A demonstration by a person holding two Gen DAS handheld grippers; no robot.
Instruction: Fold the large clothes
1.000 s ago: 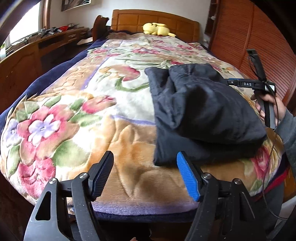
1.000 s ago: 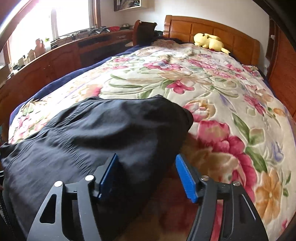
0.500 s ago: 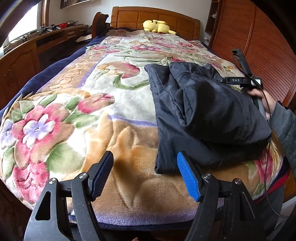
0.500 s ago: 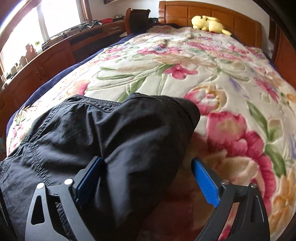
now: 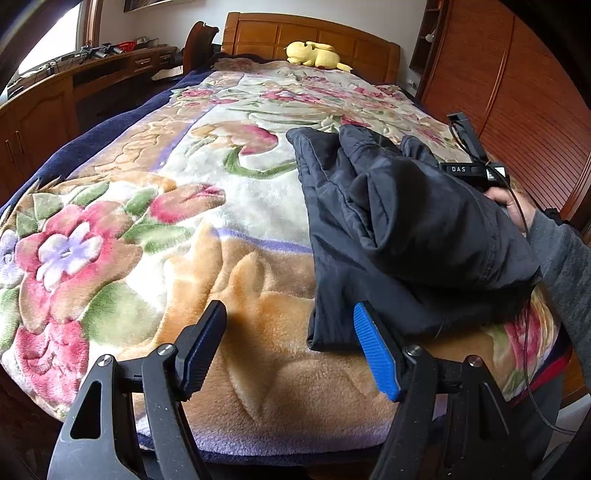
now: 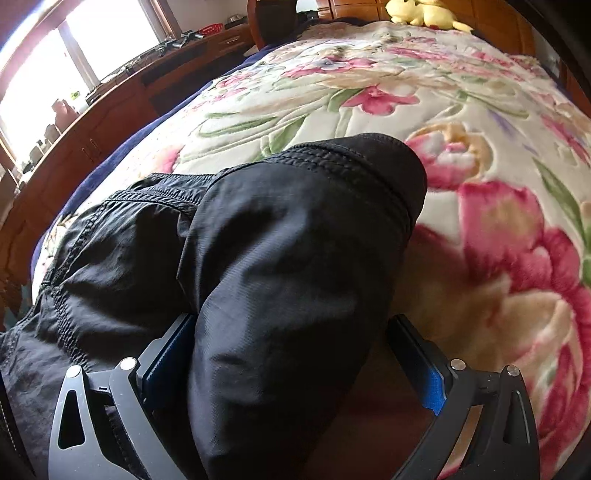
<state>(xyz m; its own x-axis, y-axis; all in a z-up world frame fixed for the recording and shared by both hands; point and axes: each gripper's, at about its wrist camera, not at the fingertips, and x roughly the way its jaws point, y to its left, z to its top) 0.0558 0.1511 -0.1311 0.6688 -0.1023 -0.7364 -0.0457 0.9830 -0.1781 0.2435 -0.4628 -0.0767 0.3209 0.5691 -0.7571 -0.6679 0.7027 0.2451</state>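
Fabric of the black garment point(image 6: 280, 280) lies between the right hand-held gripper's point(image 6: 291, 354) wide-apart jaws.

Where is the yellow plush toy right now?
The yellow plush toy lies at the bed's far end, against the wooden headboard, top centre in the left wrist view.

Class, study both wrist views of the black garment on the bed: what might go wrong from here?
1. The folded black garment bulges; with the right claw open around it, the fold may spring open.
2. It lies near the floral blanket's front edge and may slide off.
3. The left claw is open beside it, steadying nothing.
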